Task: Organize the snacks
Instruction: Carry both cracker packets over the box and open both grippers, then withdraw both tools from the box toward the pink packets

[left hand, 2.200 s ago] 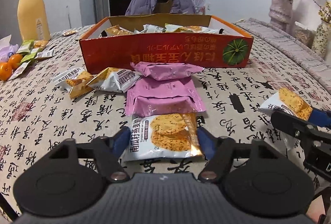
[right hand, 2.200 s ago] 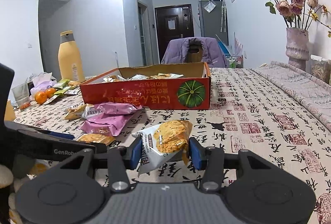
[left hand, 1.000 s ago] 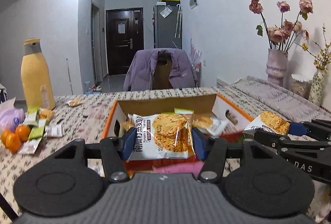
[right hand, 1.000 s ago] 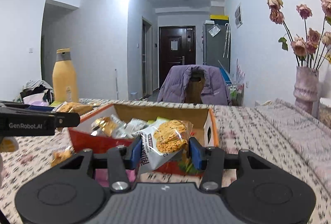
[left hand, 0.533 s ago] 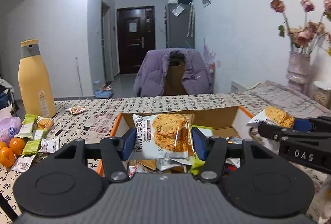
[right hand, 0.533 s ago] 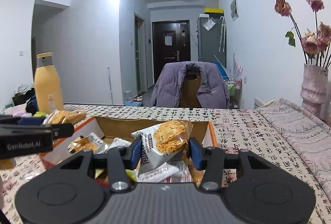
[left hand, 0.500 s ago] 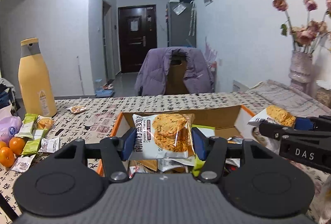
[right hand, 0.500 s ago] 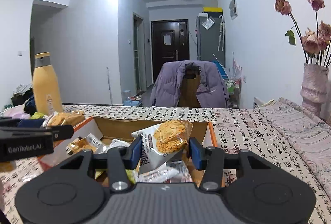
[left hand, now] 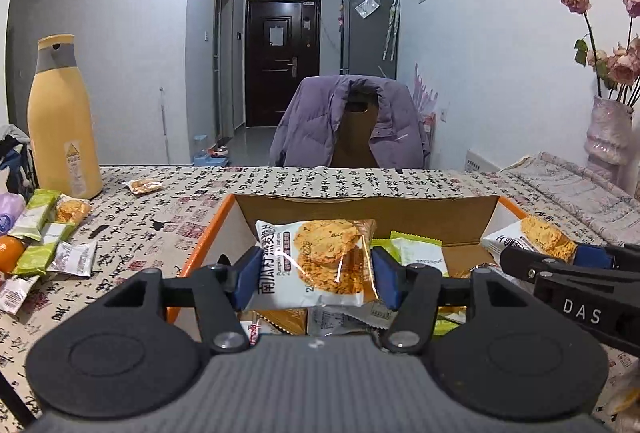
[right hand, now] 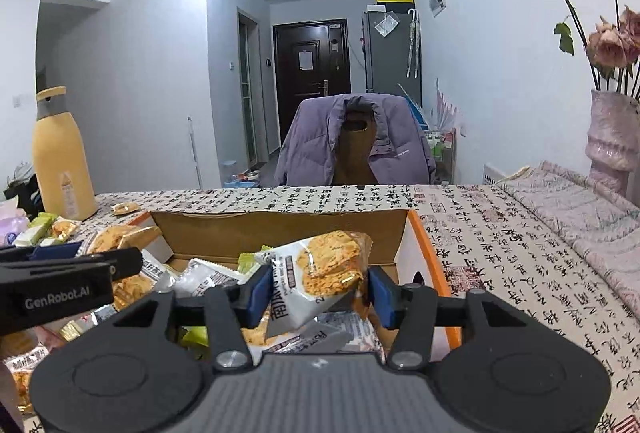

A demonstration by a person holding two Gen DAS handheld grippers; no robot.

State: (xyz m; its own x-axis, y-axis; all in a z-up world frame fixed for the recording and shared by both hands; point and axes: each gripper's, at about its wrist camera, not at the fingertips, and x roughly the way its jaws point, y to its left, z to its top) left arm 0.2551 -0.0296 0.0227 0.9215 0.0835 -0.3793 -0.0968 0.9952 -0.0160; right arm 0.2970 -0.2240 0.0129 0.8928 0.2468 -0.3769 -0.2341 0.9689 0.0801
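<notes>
An orange cardboard box (left hand: 208, 233) (right hand: 430, 253) lies open on the table, holding several snack packets. My left gripper (left hand: 314, 277) hangs over the box's left part with a pumpkin cookie packet (left hand: 320, 261) upright between its blue pads; the jaws are opening and the pads still touch the packet's edges. My right gripper (right hand: 318, 293) is over the box's right part with a second cookie packet (right hand: 324, 269), tilted, between its pads; those jaws are opening too. Each gripper appears in the other's view, the right gripper (left hand: 560, 265) and the left gripper (right hand: 80, 265).
A tall yellow bottle (left hand: 64, 121) stands at the far left. Green snack bars (left hand: 40, 233) and an orange (left hand: 10, 253) lie beside it. A chair with a purple jacket (left hand: 352, 125) is behind the table. A vase of dried flowers (left hand: 610, 137) stands at the right.
Both grippers carried their packets forward from the table in front of the box to over its inside. Both pairs of jaws have widened slightly; the packets are still between them.
</notes>
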